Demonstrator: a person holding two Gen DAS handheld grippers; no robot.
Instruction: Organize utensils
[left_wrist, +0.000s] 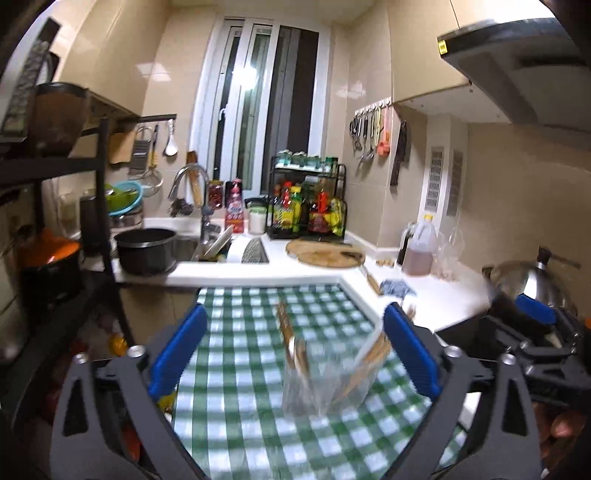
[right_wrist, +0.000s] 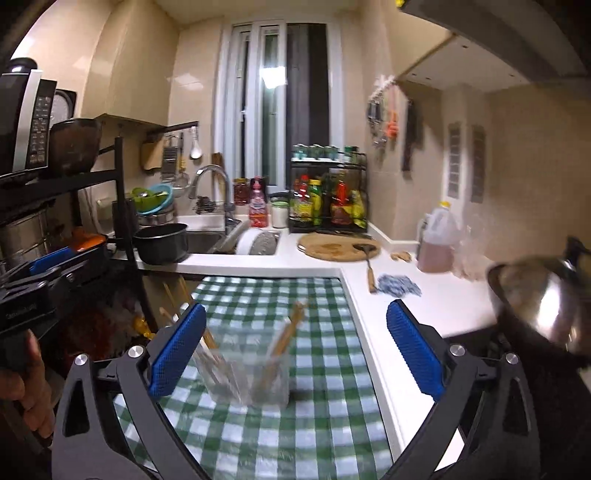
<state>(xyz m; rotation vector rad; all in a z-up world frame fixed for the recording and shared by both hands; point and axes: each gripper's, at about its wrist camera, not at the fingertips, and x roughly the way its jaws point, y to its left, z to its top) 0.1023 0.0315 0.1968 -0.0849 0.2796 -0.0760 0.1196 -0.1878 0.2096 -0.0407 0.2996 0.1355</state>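
A clear cup (left_wrist: 325, 376) with several wooden chopsticks (left_wrist: 371, 360) stands on the green-and-white checked cloth (left_wrist: 240, 314). My left gripper (left_wrist: 295, 350) is open. The cup sits ahead of its blue pads, nearer the right one, and is not pressed by either. In the right wrist view the same cup (right_wrist: 255, 376) stands ahead of my open right gripper (right_wrist: 295, 350), close to its left pad, with chopsticks (right_wrist: 290, 330) leaning out of it. Both views are motion-blurred. Each gripper shows at the edge of the other's view.
A white counter (right_wrist: 424, 306) runs along the right with a blue rag (right_wrist: 399, 286), a wooden-handled spatula (right_wrist: 367, 266) on a round board (right_wrist: 332, 245), an oil jug (right_wrist: 437, 240) and a steel lid (right_wrist: 535, 299). A black pot (right_wrist: 162, 242), a sink (right_wrist: 210, 240) and a dark shelf rack (right_wrist: 122, 192) stand at the left.
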